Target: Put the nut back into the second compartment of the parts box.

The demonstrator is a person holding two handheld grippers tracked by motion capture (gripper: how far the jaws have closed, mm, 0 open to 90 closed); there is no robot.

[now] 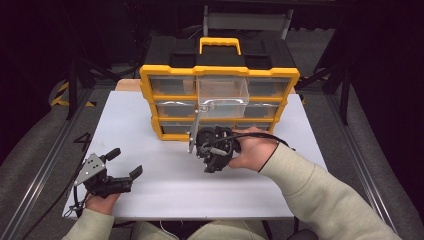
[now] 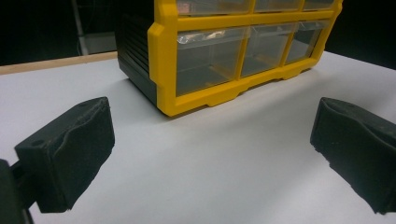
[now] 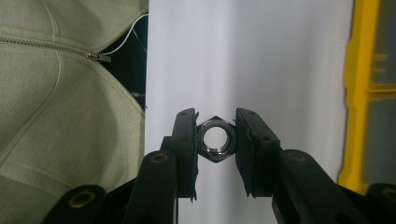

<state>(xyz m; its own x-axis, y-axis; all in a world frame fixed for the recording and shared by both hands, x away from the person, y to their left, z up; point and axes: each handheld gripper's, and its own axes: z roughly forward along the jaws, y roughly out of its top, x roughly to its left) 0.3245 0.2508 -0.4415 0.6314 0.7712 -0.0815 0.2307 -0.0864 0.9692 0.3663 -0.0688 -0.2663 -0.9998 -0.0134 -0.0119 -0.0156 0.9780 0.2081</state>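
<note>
The right tongs point(image 3: 215, 142) are clamping a hex nut point(image 3: 215, 140) at lower centre of the right gripper view. In the high view the open clear drawer point(image 1: 223, 95) is sitting just above them, while the left tongs point(image 1: 125, 162), gaping empty, are resting at lower left on the counter point(image 1: 165, 180).

We see a shiny, smooth metal hex nut point(image 3: 215, 142) pinched between the matt black, foam-like pads point(image 3: 186, 140) of the right claw point(image 3: 215, 140). The organizer point(image 1: 218, 102) has a glossy yellow plastic frame with clear plastic drawers. It stands on a smooth, matt white surface point(image 1: 150, 135) near a ribbed cloth sleeve point(image 1: 320, 195).
</note>
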